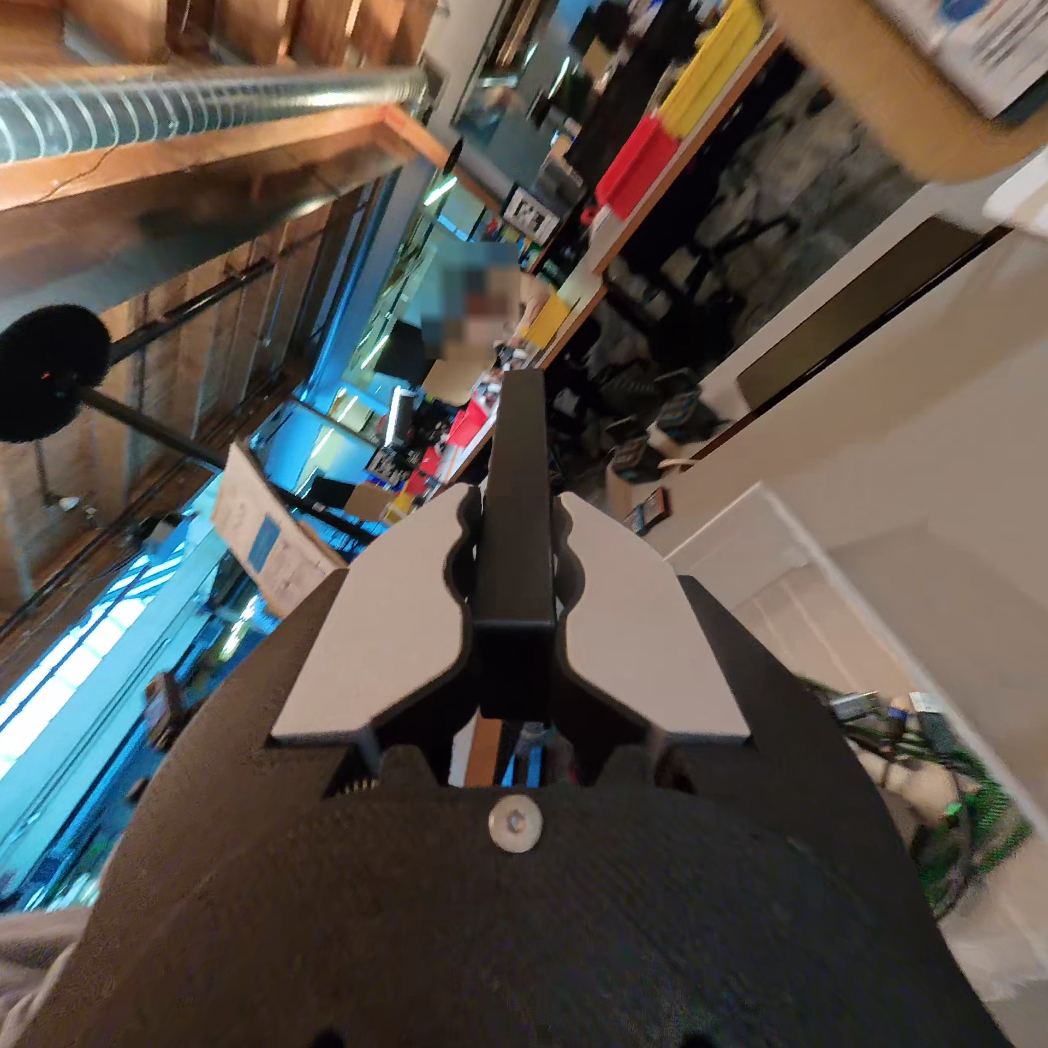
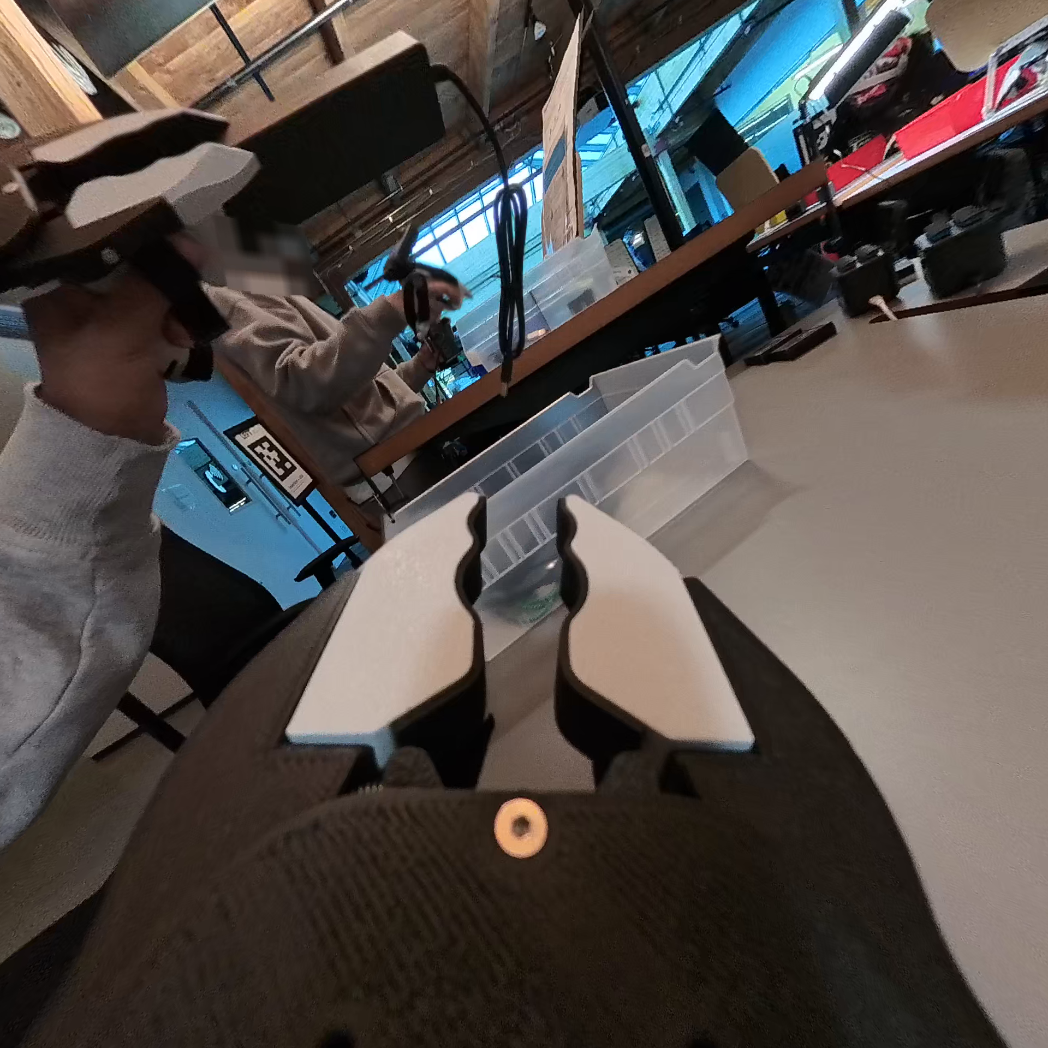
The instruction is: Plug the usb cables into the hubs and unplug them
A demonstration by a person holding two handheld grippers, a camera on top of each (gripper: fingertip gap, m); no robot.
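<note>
My left gripper is shut on a long black USB hub and holds it up in the air, tilted. In the right wrist view the left gripper is at the upper left with the hub sticking out. A black cable hangs from the hub's far end in a bundled loop, its free end dangling. My right gripper is open and empty, low over the table and pointing at a clear plastic bin. A tangle of green and black cables lies at the lower right of the left wrist view.
The pale table stretches to the right. Black boxes stand at its far edge. Something green shows through the bin wall. Another person holds grippers behind the bin. A cardboard box and shelves are in the background.
</note>
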